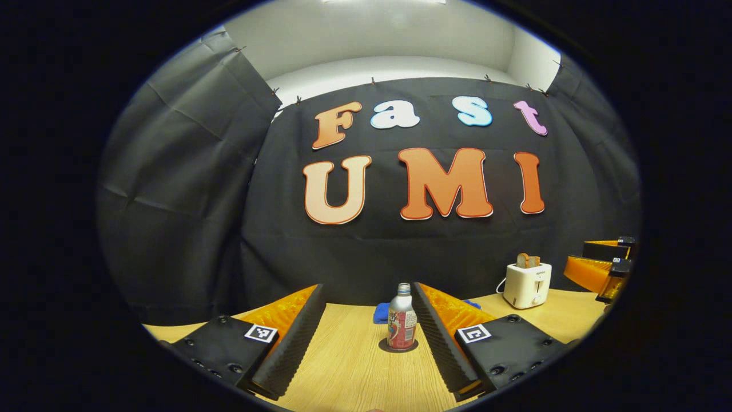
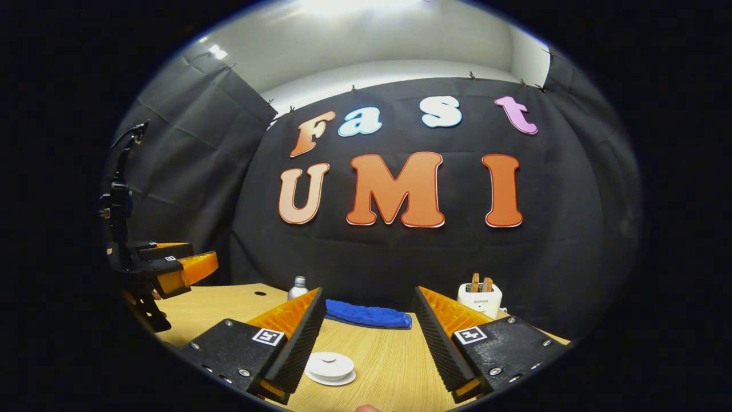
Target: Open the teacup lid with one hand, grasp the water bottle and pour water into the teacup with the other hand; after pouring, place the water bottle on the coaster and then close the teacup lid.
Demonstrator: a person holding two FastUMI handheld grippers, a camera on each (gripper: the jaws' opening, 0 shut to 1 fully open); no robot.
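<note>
So we're basically at the end here. The water bottle (image 1: 402, 320) is standing upright on the dark coaster (image 1: 382, 345), mid-bench, right between our left tongs (image 1: 369, 337), which are spread wide and gripping nothing. The right tongs (image 2: 370, 343) are apart too, hovering over the white teacup lid (image 2: 330, 365) near the front of the bench (image 2: 389, 366). We can't quite tell whether the lid sits on the cup. Looks like pouring's done, so next we'd check the lid is seated, then back off.
</note>
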